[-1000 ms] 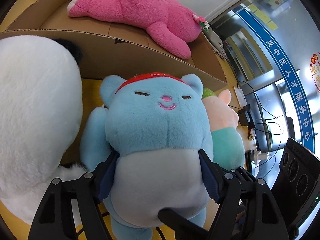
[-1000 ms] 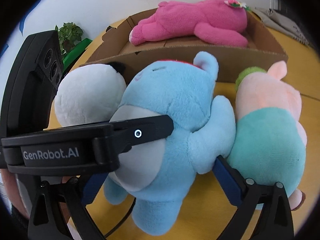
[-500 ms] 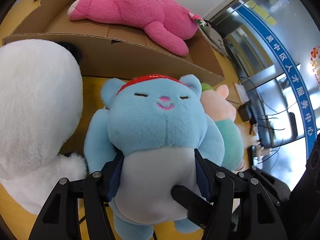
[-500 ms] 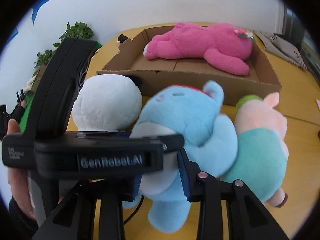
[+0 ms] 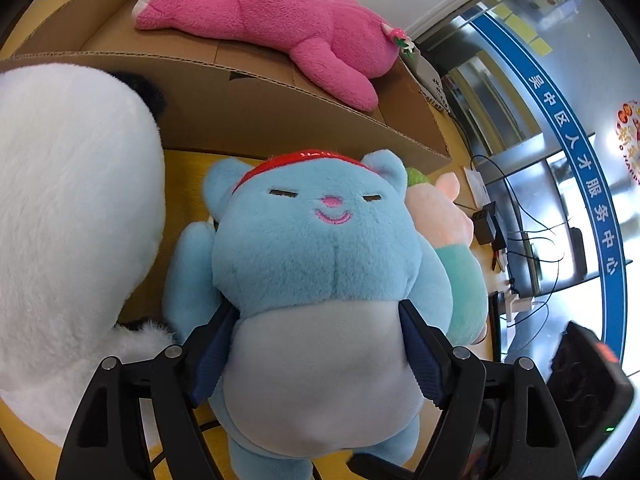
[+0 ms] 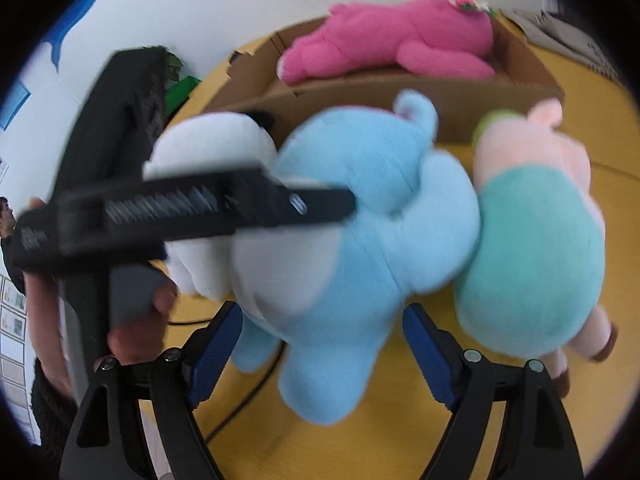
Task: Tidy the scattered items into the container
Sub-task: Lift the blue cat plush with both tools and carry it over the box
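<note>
The wide, shallow brown cardboard box [image 5: 280, 92] lies ahead of both grippers, beyond the toys, with a long pink plush animal [image 5: 280, 20] already stretched out inside it. To the left of the left gripper [image 5: 316, 344] bulks a big white plush toy with black patches [image 5: 68, 220], pressed close against the box wall. Directly between that gripper's blue pads sits the light-blue plush bear with a red headband and pale belly [image 5: 320, 260], resting on the yellow table [image 6: 420, 432]; the jaws are opening, and the pads look to press on the belly's flanks. The right gripper [image 6: 320, 344] hovers near the bear's lower body, jaws opening too, pads clear of the fur. Just right of the bear lies the smaller peach-pink plush pig in a teal dress [image 6: 536, 240], touching its arm. The bear looks light, soft and squashy, not slippery or fragile; a firm squeeze across the belly, below the arms, should hold it best.
</note>
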`<state>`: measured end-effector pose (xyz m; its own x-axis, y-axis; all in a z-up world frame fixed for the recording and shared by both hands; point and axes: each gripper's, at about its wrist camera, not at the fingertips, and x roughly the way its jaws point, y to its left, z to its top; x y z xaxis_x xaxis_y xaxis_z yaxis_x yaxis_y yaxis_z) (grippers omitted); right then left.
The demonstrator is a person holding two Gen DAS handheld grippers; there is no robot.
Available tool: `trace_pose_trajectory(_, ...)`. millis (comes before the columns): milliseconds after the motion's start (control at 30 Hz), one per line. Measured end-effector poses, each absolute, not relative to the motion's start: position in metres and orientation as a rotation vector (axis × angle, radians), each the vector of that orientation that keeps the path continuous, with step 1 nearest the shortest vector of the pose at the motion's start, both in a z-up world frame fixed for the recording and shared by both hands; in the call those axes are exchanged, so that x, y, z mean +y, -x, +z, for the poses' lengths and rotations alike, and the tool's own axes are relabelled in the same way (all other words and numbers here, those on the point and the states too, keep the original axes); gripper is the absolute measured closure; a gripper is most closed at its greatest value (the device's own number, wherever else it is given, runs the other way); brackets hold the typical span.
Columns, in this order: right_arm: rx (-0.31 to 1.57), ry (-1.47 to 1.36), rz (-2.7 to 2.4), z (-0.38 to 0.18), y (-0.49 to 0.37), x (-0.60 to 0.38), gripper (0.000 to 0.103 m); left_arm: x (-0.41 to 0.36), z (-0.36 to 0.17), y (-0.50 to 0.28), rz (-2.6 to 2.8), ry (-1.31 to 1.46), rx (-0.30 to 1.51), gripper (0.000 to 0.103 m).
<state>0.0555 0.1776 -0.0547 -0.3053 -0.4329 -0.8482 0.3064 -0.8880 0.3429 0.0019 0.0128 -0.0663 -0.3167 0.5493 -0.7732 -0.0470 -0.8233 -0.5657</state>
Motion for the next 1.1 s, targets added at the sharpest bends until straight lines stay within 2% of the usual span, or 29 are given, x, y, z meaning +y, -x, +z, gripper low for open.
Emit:
trace_pose_trajectory(100,-0.232,-1.563,-2.184,-0.07,-0.047,0.176,0.02,0.015,-0.067,-0.002,2.194,1.551,-0.63,0.019)
trace_pose_trajectory(167,-0.28,-1.506,-2.158,-0.072,-0.04,0.172,0.02,0.015,-0.067,-0.002,2.2,1.548,-0.627,0.019)
trace_pose_trajectory(433,-0.322,-1.465,-2.073,-0.082,-0.021,0.162,0.017,0.009,-0.069,-0.001,2.191,1.532,-0.643,0.018)
trace_pose_trajectory(500,-0.326,-1.454,-2.064,-0.08,-0.02,0.165,0.029,0.008,-0.068,-0.001,2.189,1.528,-0.64,0.021)
trace_pose_trajectory(700,-0.265,-1.418,-2.089,-0.067,-0.024,0.168,0.042,0.01,-0.061,-0.003,2.163,1.504,-0.653,0.03)
trace_pose_trajectory(867,-0.171,-1.3,-2.142,-0.044,-0.033,0.164,0.045,0.005,-0.03,-0.01,2.206,1.403,-0.65,0.032)
trace_pose_trajectory(1100,-0.139,-1.063,-2.165,0.012,-0.031,0.159,0.044,-0.002,0.049,-0.013,2.378,1.226,-0.523,0.032)
